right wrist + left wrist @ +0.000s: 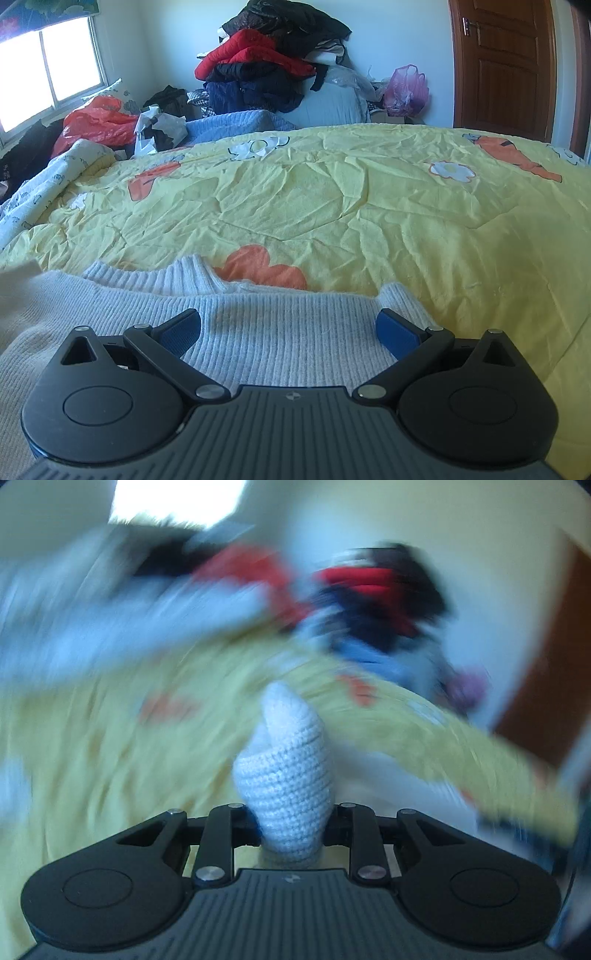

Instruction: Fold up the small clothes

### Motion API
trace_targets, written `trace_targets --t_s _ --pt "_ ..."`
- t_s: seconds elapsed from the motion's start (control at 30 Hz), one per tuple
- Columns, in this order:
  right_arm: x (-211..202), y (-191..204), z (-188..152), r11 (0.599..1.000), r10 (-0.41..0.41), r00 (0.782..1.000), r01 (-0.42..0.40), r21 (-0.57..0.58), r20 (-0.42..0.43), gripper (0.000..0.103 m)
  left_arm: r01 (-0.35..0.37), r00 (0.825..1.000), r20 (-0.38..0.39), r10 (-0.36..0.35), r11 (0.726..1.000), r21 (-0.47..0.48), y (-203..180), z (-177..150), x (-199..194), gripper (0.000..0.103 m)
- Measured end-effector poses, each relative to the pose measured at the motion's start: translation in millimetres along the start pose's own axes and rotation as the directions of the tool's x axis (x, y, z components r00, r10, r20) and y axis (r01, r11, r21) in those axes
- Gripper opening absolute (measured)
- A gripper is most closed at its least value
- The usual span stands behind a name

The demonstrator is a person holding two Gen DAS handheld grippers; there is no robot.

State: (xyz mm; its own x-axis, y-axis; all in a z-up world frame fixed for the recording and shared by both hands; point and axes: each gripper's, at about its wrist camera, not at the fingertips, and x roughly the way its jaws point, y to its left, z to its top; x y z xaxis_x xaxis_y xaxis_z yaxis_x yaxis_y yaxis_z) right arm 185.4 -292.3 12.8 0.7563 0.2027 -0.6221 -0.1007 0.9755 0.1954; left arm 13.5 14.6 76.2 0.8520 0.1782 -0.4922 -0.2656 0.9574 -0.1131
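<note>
My left tongs (291,827) pinch a bunched fold of the soft, light knit sweater (258,332), which sags on the bed's (369,206) near edge. My right tongs (288,328) gape above its ribbed hem, the best hold.

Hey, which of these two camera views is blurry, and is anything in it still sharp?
Left wrist view: heavy motion blur smears the yellow bedspread and clothes pile; only the left gripper and the white knit fabric it pinches stay sharp. Right wrist view: crisp throughout, fisheye-curved, window overexposed, right gripper open above the sweater.
</note>
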Motion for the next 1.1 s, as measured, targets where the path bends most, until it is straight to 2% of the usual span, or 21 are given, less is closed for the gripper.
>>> trace_targets --t_s 0.03,0.07,0.1,0.13,0.2,0.23,0.3,0.33,0.43,0.57,0.63,0.7,0.73,0.77,0.83,0.9,0.93,0.97,1.03,1.1 --pt "-0.1 -1.0 0.3 1.000 0.004 1.000 -0.004 0.006 0.000 0.101 -0.006 0.999 0.042 -0.001 0.987 0.159 -28.7 -8.4 -6.6 0.025" --pt "-0.1 -1.6 0.5 1.000 0.008 1.000 -0.008 0.011 0.000 0.101 -0.013 0.997 0.080 -0.013 0.949 0.316 -55.5 -22.7 -11.4 0.025" --pt "-0.5 -3.4 0.1 1.000 0.013 1.000 -0.013 0.018 0.002 0.101 -0.026 0.993 0.111 -0.025 0.898 0.438 -75.7 -39.0 -13.2 0.025" --pt "-0.8 -4.7 0.2 0.999 0.020 1.000 -0.020 0.025 0.003 0.101 -0.042 0.991 0.131 -0.039 0.827 0.561 -94.7 -60.4 -12.7 0.025" --pt "-1.3 -8.4 0.3 0.999 0.033 0.999 -0.033 0.041 0.008 0.101 -0.051 0.989 0.132 -0.064 0.694 0.718 -116.6 -97.8 -8.5 0.025" --pt "-1.8 -9.7 0.1 0.998 0.039 0.999 -0.039 0.049 0.010 0.101 -0.070 0.986 0.152 -0.073 0.640 0.765 -120.9 -114.4 -6.7 0.025" --pt "-2.7 -11.8 -0.2 0.997 0.050 0.999 -0.051 0.066 0.014 0.101 -0.133 0.972 0.218 -0.085 0.568 0.812 -122.5 -136.4 -5.6 0.025" --pt "-2.9 -13.3 -0.3 0.996 0.055 0.998 -0.056 0.073 0.015 0.101 -0.151 0.968 0.236 -0.084 0.555 0.818 -121.1 -140.1 -4.7 0.025" --pt "-2.5 -13.4 0.0 0.995 0.058 0.998 -0.059 0.079 0.012 0.101 -0.136 0.971 0.224 -0.088 0.566 0.813 -116.1 -134.8 -4.5 0.025" --pt "-12.1 -11.1 10.6 0.993 0.066 0.998 -0.064 0.103 -0.019 0.099 -0.141 0.969 0.229 -0.089 0.561 0.816 -112.5 -133.8 -5.3 0.025" --pt "-30.9 -7.7 15.4 0.976 0.149 0.989 -0.149 0.158 0.010 0.099 -0.147 0.968 0.236 -0.091 0.557 0.818 -114.7 -138.2 -6.7 0.025" --pt "-42.7 1.8 18.3 0.943 0.281 0.960 -0.273 0.189 -0.016 0.102 -0.153 0.966 0.241 -0.090 0.552 0.820 -116.1 -138.2 -7.9 0.026" --pt "-42.3 8.8 18.3 0.925 0.343 0.937 -0.324 0.198 -0.069 0.103 -0.154 0.966 0.242 -0.090 0.551 0.820 -117.2 -138.2 -7.7 0.026" --pt "-37.0 16.6 16.8 0.911 0.389 0.910 -0.358 0.203 -0.142 0.102 -0.154 0.966 0.242 -0.090 0.551 0.820 -118.3 -138.6 -7.3 0.026" --pt "-21.9 26.3 9.9 0.895 0.431 0.867 -0.377 0.238 -0.249 0.101 -0.158 0.965 0.247 -0.092 0.546 0.823 -119.3 -140.2 -9.7 0.026" --pt "-16.7 29.6 7.8 0.883 0.447 0.864 -0.384 0.270 -0.233 0.100 -0.162 0.964 0.250 -0.094 0.540 0.826 -118.2 -141.0 -11.0 0.026" --pt "-13.7 28.8 9.5 0.856 0.483 0.847 -0.404 0.322 -0.223 0.100 -0.163 0.963 0.253 -0.097 0.539 0.826 -117.5 -142.1 -13.4 0.026" --pt "-10.6 27.7 12.0 0.815 0.534 0.819 -0.433 0.385 -0.208 0.098 -0.163 0.961 0.256 -0.102 0.540 0.826 -117.0 -144.2 -17.8 0.026" --pt "-3.3 30.4 17.7 0.720 0.640 0.748 -0.503 0.477 -0.177 0.092 -0.169 0.958 0.266 -0.106 0.541 0.824 -115.8 -145.7 -21.3 0.026" --pt "5.5 42.7 23.7 0.696 0.676 0.712 -0.529 0.485 -0.192 0.088 -0.179 0.955 0.278 -0.108 0.537 0.824 -116.5 -149.0 -23.9 0.026"
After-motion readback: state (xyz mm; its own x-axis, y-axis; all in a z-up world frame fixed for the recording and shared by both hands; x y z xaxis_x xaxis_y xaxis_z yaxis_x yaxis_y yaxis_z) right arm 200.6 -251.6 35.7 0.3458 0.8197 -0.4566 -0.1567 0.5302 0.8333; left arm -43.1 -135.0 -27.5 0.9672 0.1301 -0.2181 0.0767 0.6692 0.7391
